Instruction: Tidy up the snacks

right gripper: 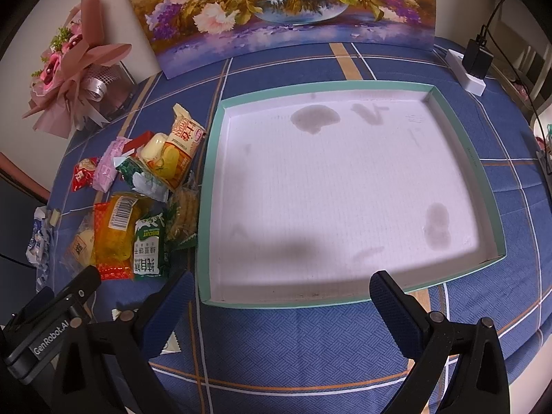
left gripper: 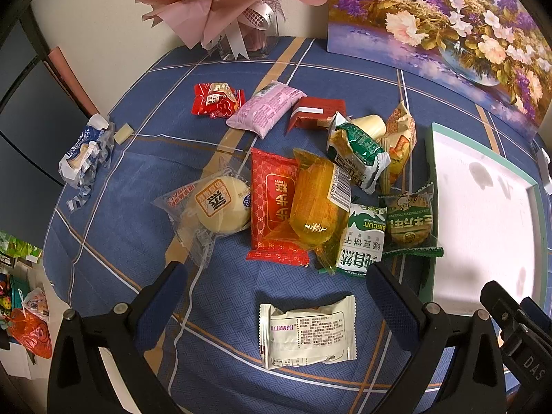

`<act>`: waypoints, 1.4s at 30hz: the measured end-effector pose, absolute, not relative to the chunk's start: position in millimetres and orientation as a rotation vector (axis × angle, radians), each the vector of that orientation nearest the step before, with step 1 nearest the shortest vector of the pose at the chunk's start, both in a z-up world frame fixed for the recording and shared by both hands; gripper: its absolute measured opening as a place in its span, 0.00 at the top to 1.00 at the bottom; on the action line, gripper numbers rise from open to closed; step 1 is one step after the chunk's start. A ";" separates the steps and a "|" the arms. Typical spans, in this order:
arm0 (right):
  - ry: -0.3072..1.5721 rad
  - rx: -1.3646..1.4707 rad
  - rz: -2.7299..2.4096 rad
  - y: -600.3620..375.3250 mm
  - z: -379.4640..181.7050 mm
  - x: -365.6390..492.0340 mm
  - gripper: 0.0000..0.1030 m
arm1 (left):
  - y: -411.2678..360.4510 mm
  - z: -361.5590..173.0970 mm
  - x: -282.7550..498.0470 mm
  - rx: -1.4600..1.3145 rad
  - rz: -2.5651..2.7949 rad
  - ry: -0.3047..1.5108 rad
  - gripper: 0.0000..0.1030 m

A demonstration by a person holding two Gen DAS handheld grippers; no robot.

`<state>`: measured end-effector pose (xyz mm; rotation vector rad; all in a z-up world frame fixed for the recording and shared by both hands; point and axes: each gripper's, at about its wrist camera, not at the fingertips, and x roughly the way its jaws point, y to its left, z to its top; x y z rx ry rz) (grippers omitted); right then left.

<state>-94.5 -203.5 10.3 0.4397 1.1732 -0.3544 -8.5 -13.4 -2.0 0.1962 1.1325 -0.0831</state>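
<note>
A heap of wrapped snacks lies on the blue checked tablecloth: a round bun in clear wrap (left gripper: 215, 210), a red packet (left gripper: 274, 210), an orange jelly pack (left gripper: 319, 203), a green-and-white biscuit packet (left gripper: 362, 238) and others behind. Alone in front lies a white packet (left gripper: 307, 333), between the open fingers of my left gripper (left gripper: 276, 288), which hovers over it. My right gripper (right gripper: 281, 296) stands open and empty at the near rim of a shallow teal box (right gripper: 207, 186) with a stained white floor. The same heap (right gripper: 138, 200) lies left of the box.
A flower painting (right gripper: 276, 10) leans on the wall behind the box. A pink bouquet in a glass vase (left gripper: 238, 10) stands at the back left. A crumpled blue-white wrapper (left gripper: 86, 155) lies by the table's left edge. A white power strip (right gripper: 465, 72) sits at the back right.
</note>
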 end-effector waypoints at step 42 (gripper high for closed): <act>1.519 0.146 0.094 -12.2 -85.1 -28.7 0.00 | 124.6 -42.8 6.0 -0.087 0.037 1.262 0.00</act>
